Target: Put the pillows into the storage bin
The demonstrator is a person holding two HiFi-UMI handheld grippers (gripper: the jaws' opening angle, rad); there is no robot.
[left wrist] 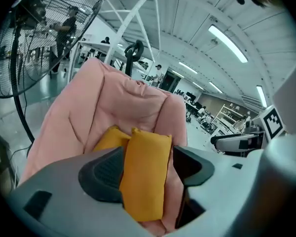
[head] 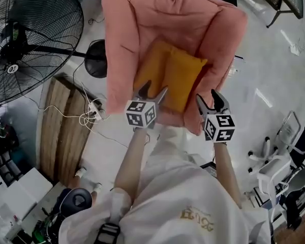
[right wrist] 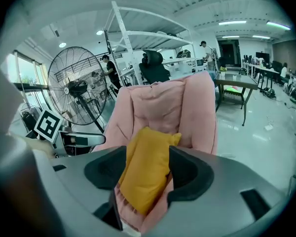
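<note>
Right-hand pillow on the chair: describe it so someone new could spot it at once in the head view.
Start at the big pink padded chair filling the top of the head view. Two orange-yellow pillows lie side by side on its seat. The right-hand pillow is the brighter one, with a pointed corner toward the chair's right arm; the left pillow is duller.

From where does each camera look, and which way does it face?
Head view: on the person's head, faces steeply down at the pink chair and yellow pillows; forearms, left gripper and right gripper show.
Left gripper view: on the left gripper, faces the pillows along its open jaws; right gripper at right.
Right gripper view: on the right gripper, faces chair and fan; own jaws show.
Shared: all see chair and pillows.
</note>
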